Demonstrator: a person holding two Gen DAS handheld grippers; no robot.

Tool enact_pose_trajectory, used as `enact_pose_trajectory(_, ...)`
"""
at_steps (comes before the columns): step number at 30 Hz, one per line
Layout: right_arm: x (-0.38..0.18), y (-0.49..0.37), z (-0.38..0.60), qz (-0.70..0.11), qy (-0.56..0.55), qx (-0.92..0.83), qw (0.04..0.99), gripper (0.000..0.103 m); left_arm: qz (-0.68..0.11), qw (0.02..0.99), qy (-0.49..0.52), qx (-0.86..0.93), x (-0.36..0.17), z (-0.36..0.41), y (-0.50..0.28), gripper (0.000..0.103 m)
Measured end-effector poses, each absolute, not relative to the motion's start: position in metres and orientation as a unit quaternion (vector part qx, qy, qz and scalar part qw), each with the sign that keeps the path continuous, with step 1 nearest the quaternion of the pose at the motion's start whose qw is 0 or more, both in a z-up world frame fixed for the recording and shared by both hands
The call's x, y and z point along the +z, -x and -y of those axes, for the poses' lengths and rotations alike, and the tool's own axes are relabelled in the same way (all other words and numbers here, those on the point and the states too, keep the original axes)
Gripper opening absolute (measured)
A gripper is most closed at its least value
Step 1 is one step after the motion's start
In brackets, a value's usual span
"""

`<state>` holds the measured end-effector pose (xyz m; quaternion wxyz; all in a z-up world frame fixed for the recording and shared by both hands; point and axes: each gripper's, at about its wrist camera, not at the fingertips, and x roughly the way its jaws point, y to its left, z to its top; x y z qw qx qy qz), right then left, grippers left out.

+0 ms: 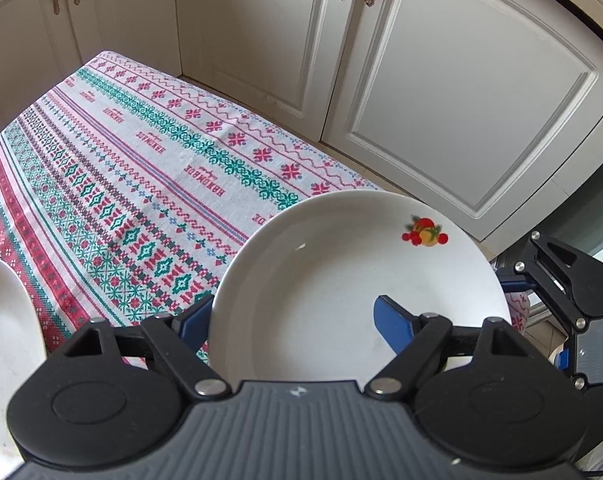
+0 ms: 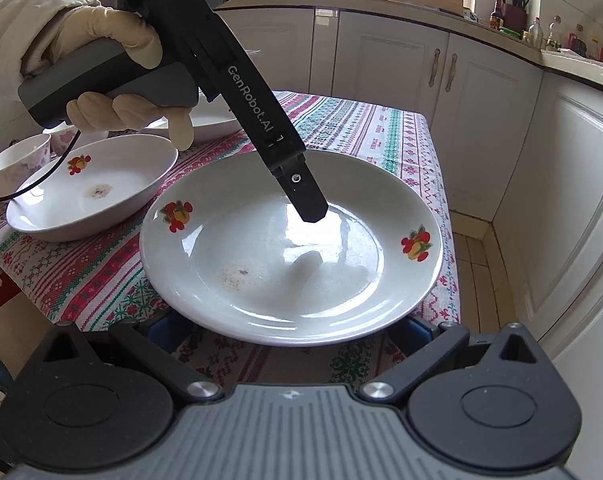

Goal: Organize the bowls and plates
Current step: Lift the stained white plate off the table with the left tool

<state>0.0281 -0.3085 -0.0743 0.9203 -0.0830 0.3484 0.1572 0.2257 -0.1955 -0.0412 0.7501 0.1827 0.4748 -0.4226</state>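
Kept right tool point(image 2: 291, 332) open at near edge, fingers tucked under plate point(image 2: 261, 256), pinching nothing. Gripped plate's rim with left tool point(image 1: 293, 306), one finger inside, one outside and beneath. Had plate at near right corner of counter point(image 2: 361, 128). Judged step as picking up this plate, probably for stacking onto second plate point(image 2: 93, 200) at left. Needed next a lift clearing that rim, then a leftward carry. Noted counter's edge just right, cabinets point(image 2: 501, 128) close beyond. Saw bare cloth only at far right.
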Motion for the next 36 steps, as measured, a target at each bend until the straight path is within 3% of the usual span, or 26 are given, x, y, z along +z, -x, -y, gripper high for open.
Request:
enact_pose_trajectory(16,-0.059,-0.087,0.311,-0.342,0.101,0.183,0.916,0.103,-0.451,0.785,-0.156,-0.396,-0.027,0.179,-0.276,0.083)
enact_pose_trajectory(36,-0.076,-0.117,0.315,-0.369,0.093,0.181,0.907,0.103,-0.456,0.785,-0.156,-0.389,-0.047,0.187,-0.297,0.083)
